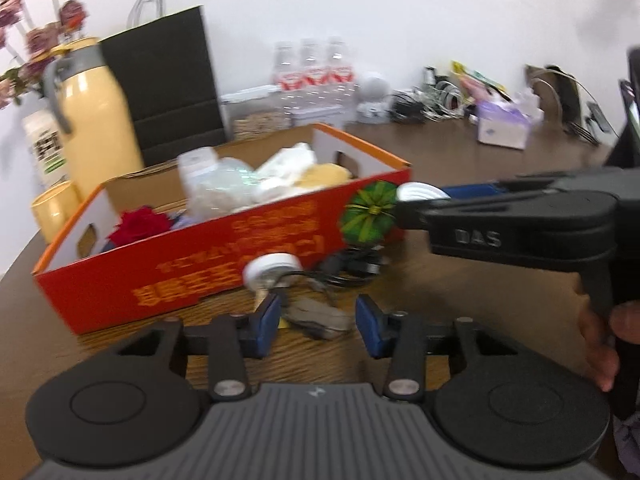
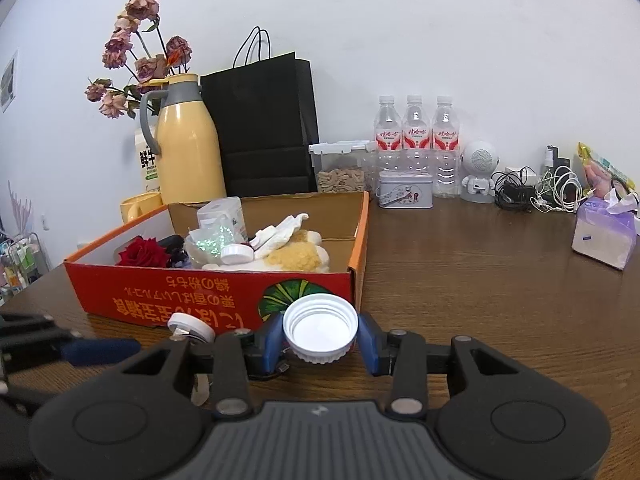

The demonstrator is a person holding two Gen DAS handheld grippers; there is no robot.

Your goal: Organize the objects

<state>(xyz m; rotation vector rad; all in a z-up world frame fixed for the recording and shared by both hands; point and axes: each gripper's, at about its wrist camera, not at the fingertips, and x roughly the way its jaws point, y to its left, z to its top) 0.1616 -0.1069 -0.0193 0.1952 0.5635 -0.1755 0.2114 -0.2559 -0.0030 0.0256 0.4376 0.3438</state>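
An orange cardboard box [image 2: 360, 236] stands on the wooden table and holds a red rose [image 2: 143, 253], white packets and a small white lid. My right gripper [image 2: 320, 338] is shut on a white ribbed cap [image 2: 320, 326], held in front of the box's near wall; the cap [image 1: 416, 192] shows at its tip in the left wrist view. My left gripper [image 1: 317, 322] is open above a crumpled greyish object [image 1: 316, 316] on the table. A small white round item [image 1: 272, 270] and a black cable [image 1: 348, 264] lie by the box [image 1: 240, 256].
A yellow thermos [image 2: 188, 148], black paper bag [image 2: 264, 128], three water bottles [image 2: 416, 136], a seed container, a tin [image 2: 406, 194], a white astronaut speaker [image 2: 478, 172], tangled cables [image 2: 536, 192] and a tissue pack [image 2: 604, 236] line the wall. Flowers stand at the far left.
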